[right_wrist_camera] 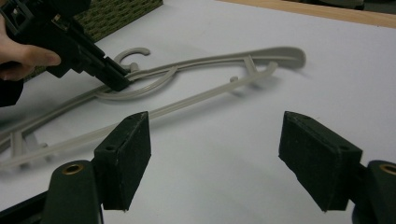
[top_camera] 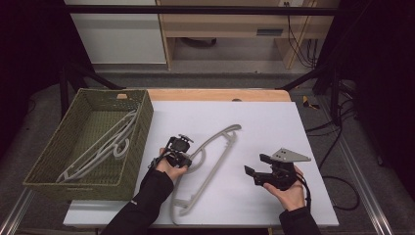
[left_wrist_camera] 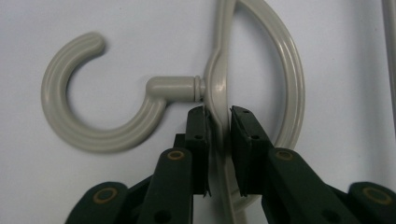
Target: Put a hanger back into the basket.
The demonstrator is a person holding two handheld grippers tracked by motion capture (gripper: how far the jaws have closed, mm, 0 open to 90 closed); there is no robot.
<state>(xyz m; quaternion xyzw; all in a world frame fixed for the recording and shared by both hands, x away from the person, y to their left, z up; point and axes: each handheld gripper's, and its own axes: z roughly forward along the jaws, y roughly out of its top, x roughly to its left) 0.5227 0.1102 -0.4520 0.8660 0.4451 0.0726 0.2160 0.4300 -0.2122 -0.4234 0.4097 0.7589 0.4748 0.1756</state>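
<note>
1. A white bench (top_camera: 274,122) takes up the middle of the high view, with a person's two forearms coming in from the bottom edge, each hand holding a gripper.
2. A grey plastic hanger (top_camera: 208,161) lies flat on the bench, just left of centre. Its long axis runs on a diagonal from the lower middle of the frame up toward the centre.
3. The left gripper (left_wrist_camera: 218,122) is at the hanger's neck, close beside the hook (left_wrist_camera: 88,116). Its jaws are nearly closed on either side of the thin grey bar, and they look to be pinching it, though a firm grip is a judgement.
4. The right gripper (right_wrist_camera: 212,154) is at the lower right of the high view, well apart from the hanger, its jaws spread wide with nothing between them.
5. A green woven basket (top_camera: 54,161) sits at the left of the high view, with another hanger (top_camera: 98,147) inside.
6. The left hand is the nearer one, and the basket lies just to the left of it.
</note>
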